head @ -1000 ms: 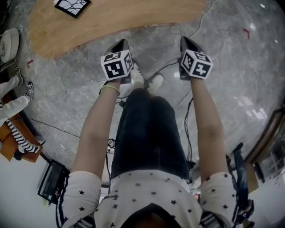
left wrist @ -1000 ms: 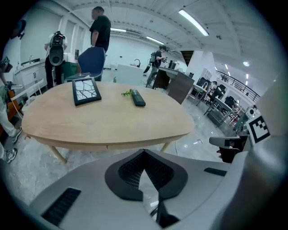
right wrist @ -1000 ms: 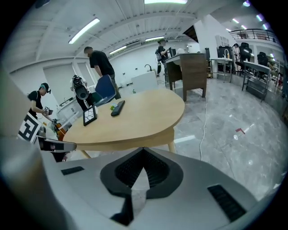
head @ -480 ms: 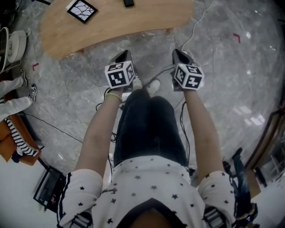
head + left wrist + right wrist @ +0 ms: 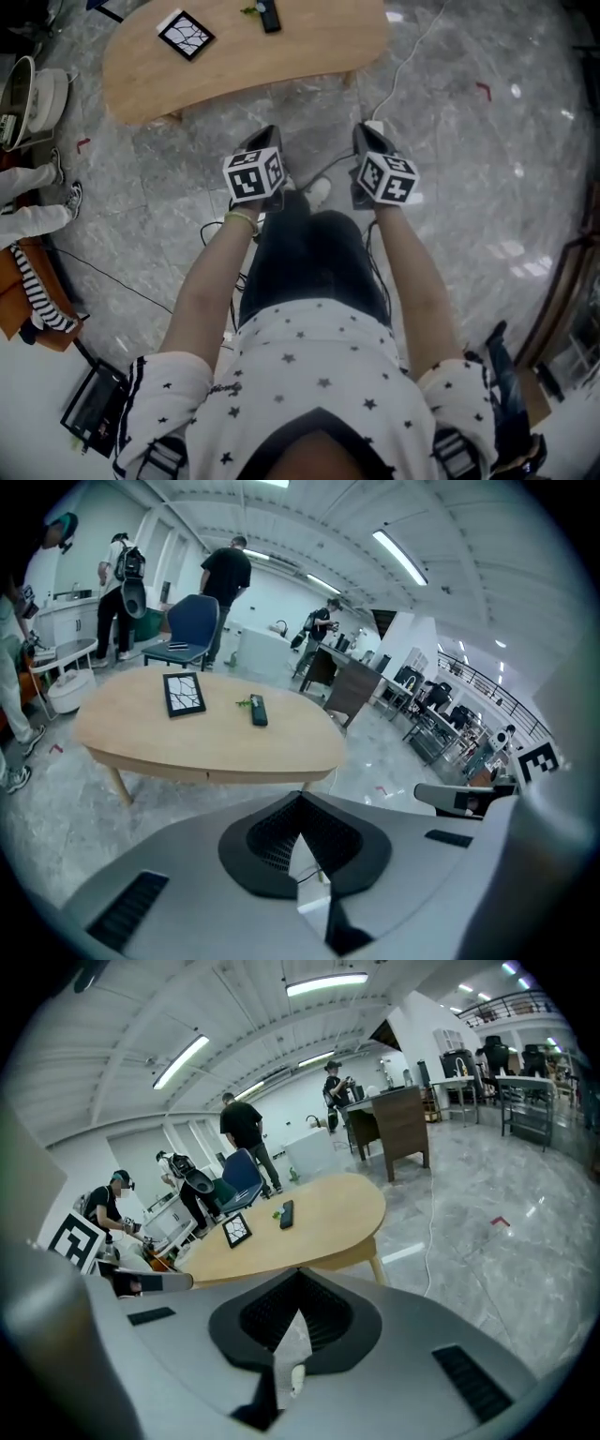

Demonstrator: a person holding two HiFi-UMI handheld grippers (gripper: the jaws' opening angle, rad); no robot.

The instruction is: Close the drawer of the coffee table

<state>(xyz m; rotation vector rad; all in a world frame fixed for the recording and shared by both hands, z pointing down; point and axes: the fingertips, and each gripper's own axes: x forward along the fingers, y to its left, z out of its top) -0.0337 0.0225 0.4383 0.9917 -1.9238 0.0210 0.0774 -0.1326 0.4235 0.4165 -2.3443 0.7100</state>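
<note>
Closest in: the person's star-print shirt [image 5: 309, 375], with both bare forearms stretched out over dark trousers [image 5: 309, 262]. At eleven o'clock from the knees is the left gripper [image 5: 265, 134]. Its own view shows the jaws pressed together at the tips with nothing between them. At one o'clock is the right gripper [image 5: 364, 133], and it's the same story there: jaws closed, nothing held. Both hang in the air above the grey marble floor [image 5: 469, 187], well apart from the table, and a white shoe [image 5: 319, 192] peeks out between them.

Further out at twelve o'clock is the coffee table [image 5: 281, 52], a pale wooden oval. The drawer [image 5: 225, 772] sits pushed in. From the left gripper view the front band looks flush all along, with only a fine seam in it. On top, a black-framed tile [image 5: 185, 35] lies toward eleven o'clock, with a dark remote [image 5: 269, 16] near it at twelve.

Beyond the table there is a blue chair [image 5: 192, 630], and several people [image 5: 225, 578] are standing.
</note>
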